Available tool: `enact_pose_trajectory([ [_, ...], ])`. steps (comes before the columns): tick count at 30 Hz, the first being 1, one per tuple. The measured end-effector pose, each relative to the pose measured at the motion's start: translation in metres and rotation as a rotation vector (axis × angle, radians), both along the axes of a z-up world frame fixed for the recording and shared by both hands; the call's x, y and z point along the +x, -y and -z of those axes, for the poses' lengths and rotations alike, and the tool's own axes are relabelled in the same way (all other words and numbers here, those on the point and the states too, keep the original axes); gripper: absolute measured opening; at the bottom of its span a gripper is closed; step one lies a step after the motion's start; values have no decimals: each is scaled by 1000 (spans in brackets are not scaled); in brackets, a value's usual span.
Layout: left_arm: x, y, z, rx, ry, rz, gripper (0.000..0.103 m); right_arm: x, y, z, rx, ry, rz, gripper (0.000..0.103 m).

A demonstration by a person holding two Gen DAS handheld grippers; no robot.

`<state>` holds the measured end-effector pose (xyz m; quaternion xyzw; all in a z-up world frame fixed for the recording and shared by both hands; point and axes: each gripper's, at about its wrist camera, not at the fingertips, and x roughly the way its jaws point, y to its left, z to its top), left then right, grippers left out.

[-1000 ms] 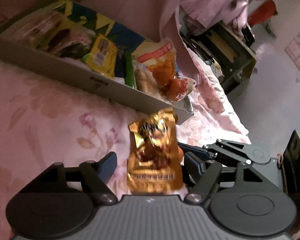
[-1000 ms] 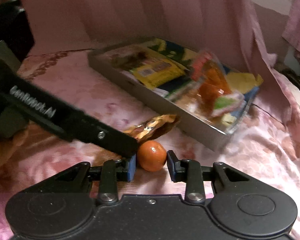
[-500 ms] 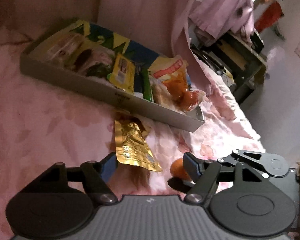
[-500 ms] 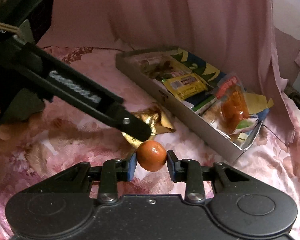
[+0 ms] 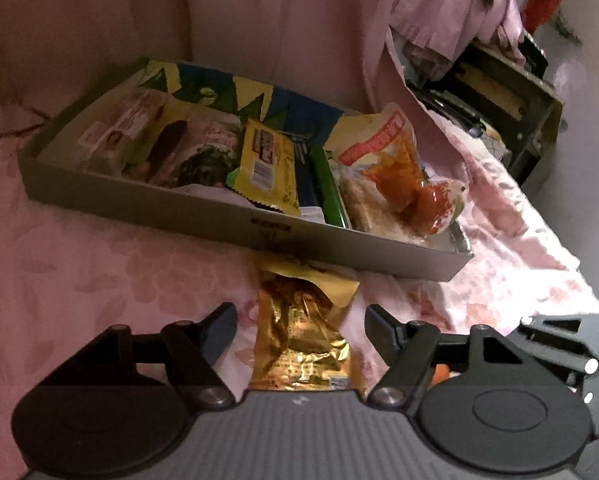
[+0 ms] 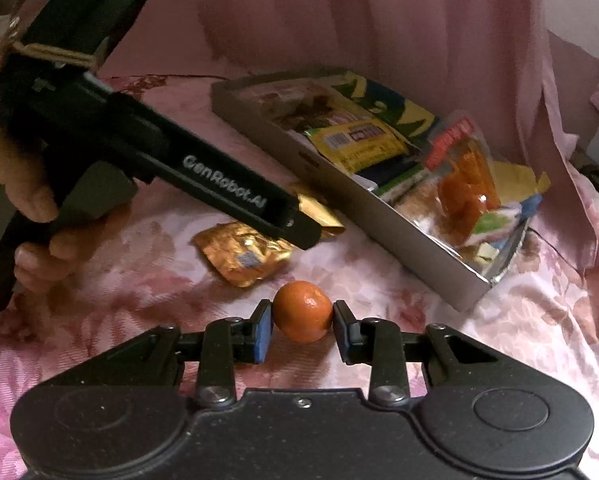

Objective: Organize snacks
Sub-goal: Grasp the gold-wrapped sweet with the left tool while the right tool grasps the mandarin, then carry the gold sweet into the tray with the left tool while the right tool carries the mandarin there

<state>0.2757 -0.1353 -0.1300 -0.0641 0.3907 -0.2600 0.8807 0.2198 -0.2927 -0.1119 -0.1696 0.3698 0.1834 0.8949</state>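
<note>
A gold foil snack packet (image 5: pixel 303 336) lies flat on the pink floral cloth just in front of the grey snack box (image 5: pixel 203 212). My left gripper (image 5: pixel 299 326) is open, its fingers on either side of the packet and apart from it. The packet also shows in the right wrist view (image 6: pixel 245 254), partly under the left gripper's body (image 6: pixel 219 188). My right gripper (image 6: pixel 301 330) is shut on a small orange mandarin (image 6: pixel 302 317) and holds it above the cloth, in front of the box (image 6: pixel 399 236).
The box holds several packets: a yellow bar wrapper (image 5: pixel 267 166), a red-and-clear bag of orange snacks (image 5: pixel 399 168), and others. A pink curtain hangs behind. A dark crate (image 5: pixel 499 96) stands on the floor to the right, past the bed edge.
The gold packet now lies on the cloth between the open left fingers, after shifting about. The right gripper, still holding the mandarin, has lifted and drawn back from the left gripper.
</note>
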Motion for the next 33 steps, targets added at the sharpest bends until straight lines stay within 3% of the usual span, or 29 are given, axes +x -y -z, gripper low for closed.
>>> enact_pose_trajectory([
  [2, -4, 8, -1, 76, 32, 18, 66, 1, 1, -1, 2, 2, 12, 34],
  [4, -9, 17, -1, 154, 68, 51, 53, 1, 0, -3, 3, 8, 21, 34],
  [5, -12, 20, -2, 171, 75, 65, 53, 0, -1, -4, 1, 9, 25, 34],
  [8, -17, 19, -5, 170, 52, 62, 49, -7, -2, -8, -18, 21, 35, 34],
  [12, -23, 0, -9, 104, -29, 11, 38, -16, 1, -17, -25, 42, 60, 34],
  [15, -29, -15, -9, 53, -102, -16, 37, -21, 4, -25, -7, 50, 92, 34],
  [20, -46, -22, -11, 85, -121, -18, 38, -31, 2, -37, -5, 67, 118, 34],
  [24, -56, -20, -14, 128, -100, -23, 44, -38, 5, -43, 8, 70, 146, 35],
  [30, -61, -5, -12, 196, -48, 19, 66, -36, 9, -43, 22, 75, 163, 34],
  [33, -60, 0, -7, 222, -23, 33, 67, -33, 9, -41, 26, 73, 161, 34],
])
